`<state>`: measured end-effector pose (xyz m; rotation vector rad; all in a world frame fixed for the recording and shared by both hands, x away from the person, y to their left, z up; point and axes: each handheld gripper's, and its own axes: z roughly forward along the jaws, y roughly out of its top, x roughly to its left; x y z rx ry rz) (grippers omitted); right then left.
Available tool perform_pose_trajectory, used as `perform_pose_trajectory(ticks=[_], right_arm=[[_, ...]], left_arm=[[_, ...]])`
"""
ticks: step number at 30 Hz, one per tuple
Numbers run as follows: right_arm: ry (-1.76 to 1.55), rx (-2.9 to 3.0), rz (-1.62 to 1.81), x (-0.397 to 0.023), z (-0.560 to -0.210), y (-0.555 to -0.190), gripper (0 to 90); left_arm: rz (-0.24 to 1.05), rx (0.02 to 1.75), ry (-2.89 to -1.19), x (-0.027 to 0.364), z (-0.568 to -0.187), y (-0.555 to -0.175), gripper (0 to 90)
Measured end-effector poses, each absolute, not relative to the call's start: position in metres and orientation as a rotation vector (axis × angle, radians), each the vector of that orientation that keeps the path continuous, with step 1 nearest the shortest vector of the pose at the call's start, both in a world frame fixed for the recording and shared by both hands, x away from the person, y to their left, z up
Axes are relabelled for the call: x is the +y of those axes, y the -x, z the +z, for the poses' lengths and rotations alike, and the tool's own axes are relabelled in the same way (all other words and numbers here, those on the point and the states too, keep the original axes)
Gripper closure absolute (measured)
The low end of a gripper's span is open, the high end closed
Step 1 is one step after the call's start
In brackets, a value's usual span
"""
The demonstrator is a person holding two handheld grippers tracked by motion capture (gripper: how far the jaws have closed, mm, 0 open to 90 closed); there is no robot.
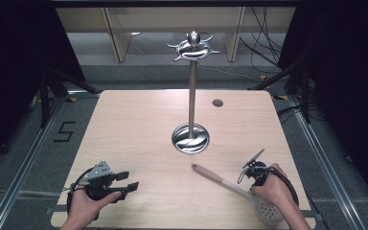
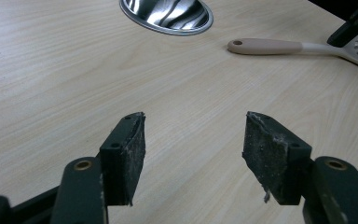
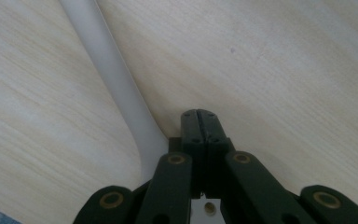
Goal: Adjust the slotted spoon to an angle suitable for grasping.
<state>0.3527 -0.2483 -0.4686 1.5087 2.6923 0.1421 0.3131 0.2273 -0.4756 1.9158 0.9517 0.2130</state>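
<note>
Left gripper (image 1: 124,184) fingers (image 2: 126,149) spread apart, empty, above the counter (image 1: 139,124). Right gripper (image 3: 199,122) fingers pressed together beside the slotted spoon (image 1: 239,189), not gripping it.

Grey floor (image 1: 24,143), dark curtains (image 1: 14,48), perhaps.

This looks like a lab set up for recording: a bare wooden table (image 1: 139,124) stands alone on grey carpet between dark curtains, with metal floor rails (image 1: 24,163) along both sides, loose cables (image 1: 263,43) at the far right and a taped "5" (image 1: 64,131) on the left floor.
</note>
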Motion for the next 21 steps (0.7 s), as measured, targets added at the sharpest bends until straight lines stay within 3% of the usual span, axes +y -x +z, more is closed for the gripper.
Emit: perform_pose_trajectory(ticks=[6, 14, 21], right_arm=[[-1.520, 2.697, 0.164, -0.248, -0.466, -0.351, 88.8], [-1.333, 2.682, 0.480, -0.240, -0.458, -0.352, 68.1], [-1.310, 2.686, 0.541, -0.226, -0.448, -0.355, 62.8]], left_arm=[[0.209, 0.954, -1.918, 0.228, -0.476, -0.313, 38.1], [0.204, 0.948, -1.920, 0.226, -0.475, -0.316, 38.2], [0.202, 0.955, -1.911, 0.227, -0.476, -0.317, 38.1]])
